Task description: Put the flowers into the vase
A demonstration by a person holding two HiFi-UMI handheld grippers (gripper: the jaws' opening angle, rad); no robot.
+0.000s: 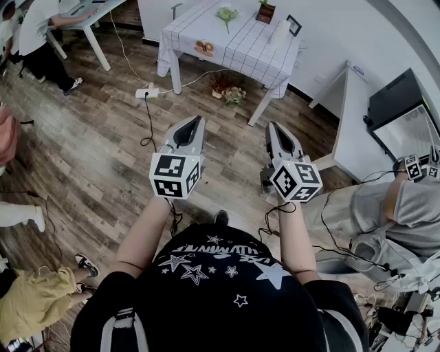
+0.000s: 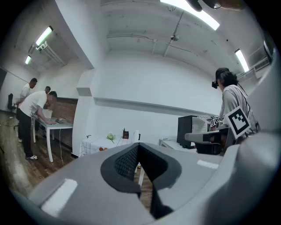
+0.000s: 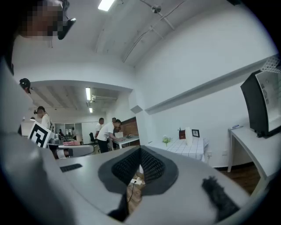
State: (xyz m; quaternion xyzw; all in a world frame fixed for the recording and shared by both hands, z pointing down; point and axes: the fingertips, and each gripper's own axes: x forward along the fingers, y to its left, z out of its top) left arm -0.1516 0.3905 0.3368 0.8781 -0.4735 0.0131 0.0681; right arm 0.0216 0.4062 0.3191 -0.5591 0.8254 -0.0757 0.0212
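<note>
A green-and-white flower [image 1: 227, 14] lies on the far table with the checked cloth [image 1: 240, 51], well ahead of me. A tall white vase [image 1: 280, 32] stands at that table's right end. My left gripper [image 1: 198, 121] and right gripper [image 1: 273, 126] are held level, side by side over the wooden floor, pointing at the table. Both are shut with nothing between the jaws. In the left gripper view the jaws [image 2: 138, 145] meet, with the flower [image 2: 111, 137] small beyond them. The right gripper view shows its jaws [image 3: 140, 150] closed, the flower [image 3: 166, 140] and vase [image 3: 188, 134] far off.
On the table also sit a brown planter box [image 1: 265, 12], a small picture frame [image 1: 294, 25] and an orange item [image 1: 204, 48]. A power strip [image 1: 146, 91] and cables lie on the floor. A white desk with a monitor [image 1: 402, 110] and a seated person [image 1: 385, 213] are at the right.
</note>
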